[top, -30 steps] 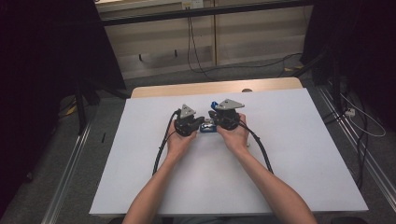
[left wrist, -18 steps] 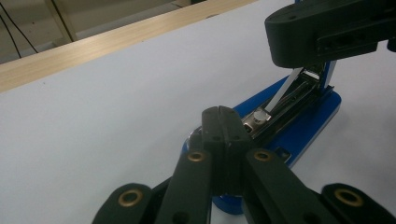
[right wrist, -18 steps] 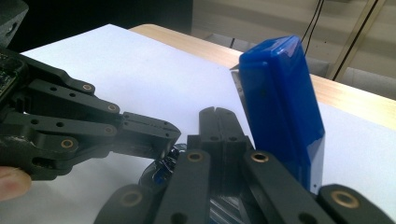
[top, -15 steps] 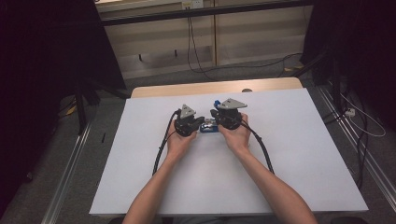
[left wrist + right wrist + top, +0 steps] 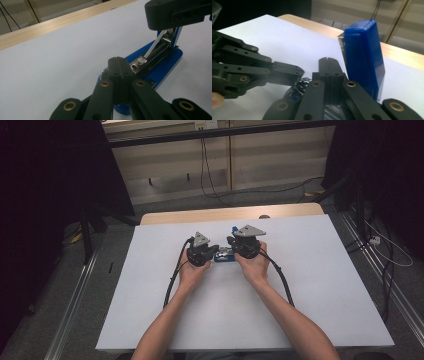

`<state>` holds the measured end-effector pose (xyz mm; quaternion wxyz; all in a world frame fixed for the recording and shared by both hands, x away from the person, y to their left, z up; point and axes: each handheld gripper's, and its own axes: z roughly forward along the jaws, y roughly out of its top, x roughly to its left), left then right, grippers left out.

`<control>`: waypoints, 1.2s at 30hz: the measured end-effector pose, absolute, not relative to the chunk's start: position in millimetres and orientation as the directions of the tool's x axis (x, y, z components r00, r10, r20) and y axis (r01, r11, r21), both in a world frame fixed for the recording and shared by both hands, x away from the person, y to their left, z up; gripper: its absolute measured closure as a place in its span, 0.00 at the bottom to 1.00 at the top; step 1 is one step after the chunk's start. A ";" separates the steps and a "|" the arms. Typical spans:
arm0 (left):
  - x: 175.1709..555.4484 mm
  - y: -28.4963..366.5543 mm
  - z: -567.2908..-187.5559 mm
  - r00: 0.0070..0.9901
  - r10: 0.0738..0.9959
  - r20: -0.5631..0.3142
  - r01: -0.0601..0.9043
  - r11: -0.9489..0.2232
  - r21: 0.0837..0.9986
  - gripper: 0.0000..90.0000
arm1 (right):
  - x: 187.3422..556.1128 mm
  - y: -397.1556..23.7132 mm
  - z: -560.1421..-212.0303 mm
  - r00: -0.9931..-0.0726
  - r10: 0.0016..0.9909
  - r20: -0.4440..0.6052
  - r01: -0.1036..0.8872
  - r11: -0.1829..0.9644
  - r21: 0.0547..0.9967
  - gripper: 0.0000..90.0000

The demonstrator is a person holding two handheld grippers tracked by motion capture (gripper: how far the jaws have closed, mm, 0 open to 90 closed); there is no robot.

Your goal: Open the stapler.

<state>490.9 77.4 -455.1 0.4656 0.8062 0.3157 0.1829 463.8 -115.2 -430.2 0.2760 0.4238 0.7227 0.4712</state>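
Nothing has shifted over the last second: blue plastic stapler [image 5: 225, 257] lies mid-sheet on the white table cover [image 5: 320, 285], lid hinged up, between left gripper [image 5: 117, 60] and right gripper [image 5: 328, 60], both pinched closed, empty, so loading looks paused.

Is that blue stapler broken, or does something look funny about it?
The stapler isn't visibly broken, but it lies flipped wide open on the white table: its blue lid stands upright and the metal staple track is bare.
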 end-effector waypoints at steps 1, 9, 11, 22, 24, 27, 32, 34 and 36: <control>490.8 77.4 -455.2 0.733 0.680 0.001 0.338 -0.366 0.867 1.00 | 464.2 -116.2 -430.2 -0.491 0.871 0.007 0.354 0.192 0.915 1.00; 491.0 77.5 -455.1 0.734 0.679 0.001 0.337 -0.366 0.867 1.00 | 464.1 -120.4 -429.0 -0.485 0.875 0.009 0.353 0.186 0.917 1.00; 491.1 77.6 -455.2 0.734 0.679 0.002 0.337 -0.366 0.867 1.00 | 464.3 -120.5 -429.1 -0.485 0.874 0.004 0.351 0.190 0.917 1.00; 490.8 77.7 -455.5 0.732 0.681 0.000 0.337 -0.362 0.869 1.00 | 464.5 -120.4 -429.0 -0.481 0.877 0.010 0.353 0.183 0.918 1.00; 490.8 77.6 -455.5 0.733 0.680 0.002 0.335 -0.364 0.869 1.00 | 464.7 -120.9 -428.7 -0.484 0.875 0.012 0.355 0.184 0.917 1.00; 490.9 77.7 -455.5 0.734 0.680 0.002 0.335 -0.364 0.869 1.00 | 464.1 -121.5 -428.5 -0.482 0.876 0.009 0.355 0.186 0.916 1.00; 491.4 78.0 -455.3 0.734 0.679 0.000 0.335 -0.363 0.870 1.00 | 464.4 -127.2 -427.0 -0.476 0.879 0.018 0.359 0.176 0.917 1.00; 491.3 78.0 -455.4 0.734 0.680 -0.001 0.336 -0.361 0.870 1.00 | 464.3 -128.9 -426.9 -0.475 0.880 0.018 0.358 0.174 0.918 1.00; 491.0 77.7 -455.4 0.734 0.680 0.002 0.335 -0.365 0.869 1.00 | 463.9 -129.4 -427.0 -0.474 0.880 0.022 0.359 0.170 0.918 1.00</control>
